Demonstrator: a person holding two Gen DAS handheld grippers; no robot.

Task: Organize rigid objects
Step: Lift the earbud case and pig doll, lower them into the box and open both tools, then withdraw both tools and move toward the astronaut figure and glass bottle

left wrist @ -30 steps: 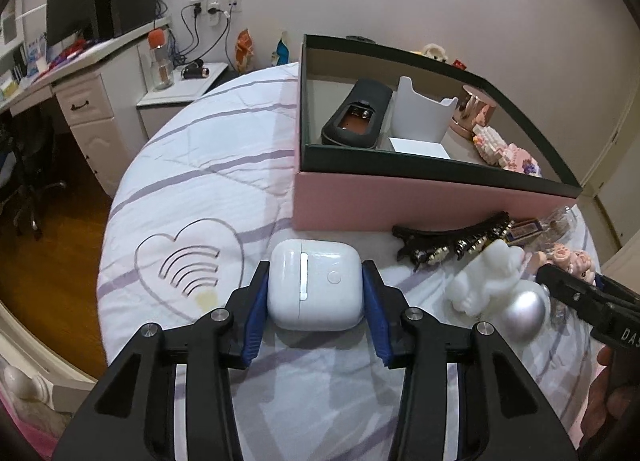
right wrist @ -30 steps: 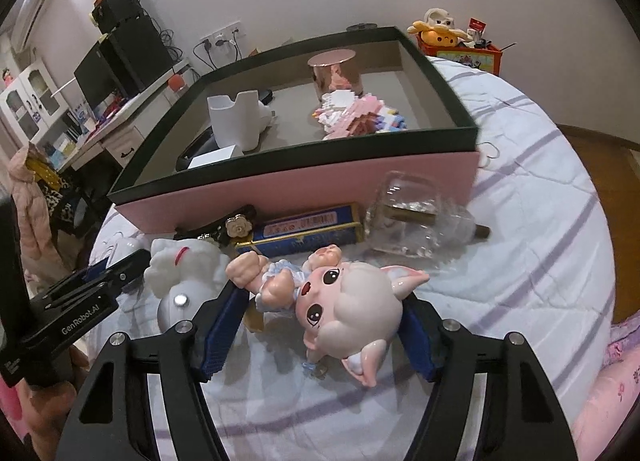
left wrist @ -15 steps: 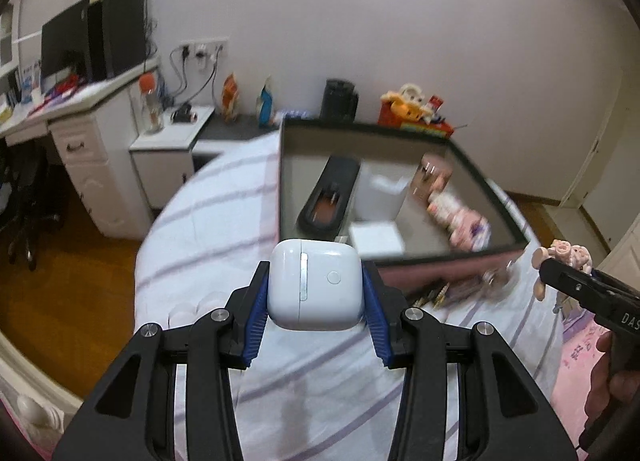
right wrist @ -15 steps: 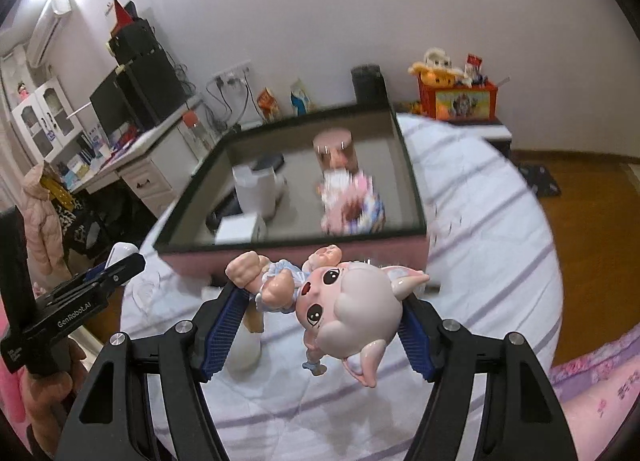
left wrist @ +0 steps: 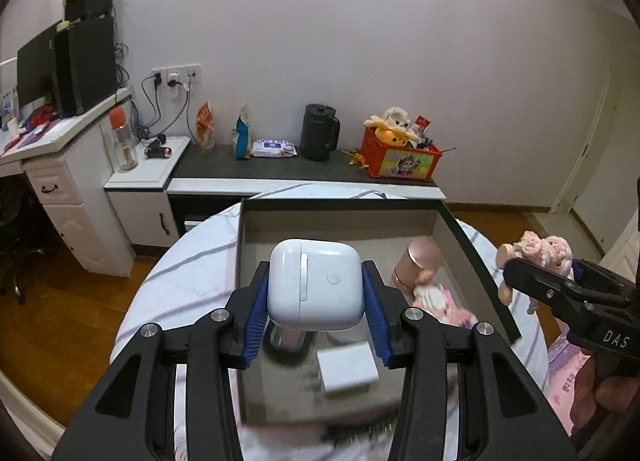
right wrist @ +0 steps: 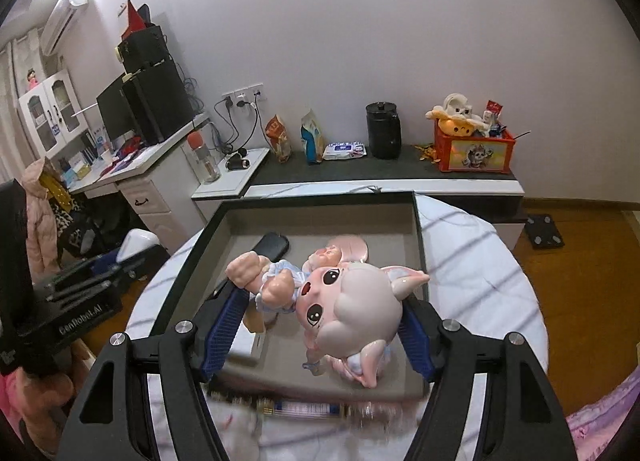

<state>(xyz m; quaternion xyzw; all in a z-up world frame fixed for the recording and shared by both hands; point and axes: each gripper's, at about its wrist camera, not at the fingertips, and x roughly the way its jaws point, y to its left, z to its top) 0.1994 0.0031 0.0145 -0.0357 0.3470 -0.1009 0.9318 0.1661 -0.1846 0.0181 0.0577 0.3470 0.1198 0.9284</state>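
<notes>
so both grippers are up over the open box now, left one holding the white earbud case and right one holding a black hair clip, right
Not quite. The right gripper holds a pink pig doll, not a hair clip, as the right wrist view shows. The rest stands: the left gripper holds the white earbud case, both above the open box.

Plain pale wall [left wrist: 360,41], wooden floor [left wrist: 60,321], white desk [left wrist: 52,165] at left; low dark-topped shelf [left wrist: 304,173], possibly a bench
</notes>
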